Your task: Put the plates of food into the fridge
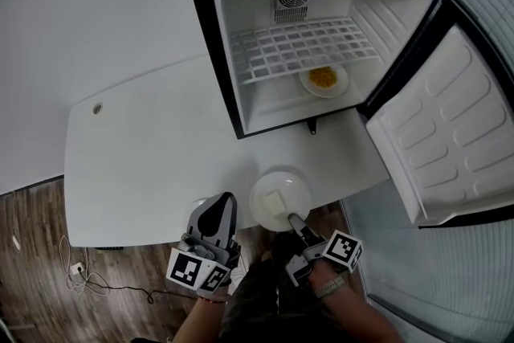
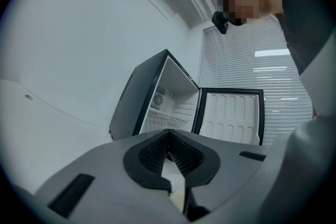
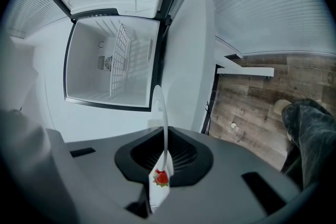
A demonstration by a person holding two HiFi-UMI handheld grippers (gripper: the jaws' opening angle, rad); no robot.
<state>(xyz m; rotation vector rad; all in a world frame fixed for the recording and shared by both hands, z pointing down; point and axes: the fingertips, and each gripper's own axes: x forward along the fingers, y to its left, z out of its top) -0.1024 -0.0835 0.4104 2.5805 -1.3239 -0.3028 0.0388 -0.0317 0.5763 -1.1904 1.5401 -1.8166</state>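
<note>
A white plate (image 1: 277, 197) carrying a pale slice of food is at the table's front edge, below the open fridge (image 1: 233, 52). My right gripper (image 1: 294, 218) is shut on its near rim. In the right gripper view the plate (image 3: 163, 113) runs edge-on between the jaws of that gripper (image 3: 163, 165), with a red bit of food by the pads. A second plate (image 1: 323, 79) with yellow food lies on the fridge floor under the wire shelf (image 1: 301, 44). My left gripper (image 1: 226, 201) hovers left of the held plate, shut and holding nothing. In its own view the left gripper (image 2: 169, 132) points level toward the fridge (image 2: 157, 107).
The fridge door (image 1: 438, 132) hangs wide open to the right, past the table's edge. The white table (image 1: 144, 157) stretches left of the fridge. A wooden floor with a cable (image 1: 80, 273) lies below the table's front. A person's legs (image 3: 307, 134) are at the right.
</note>
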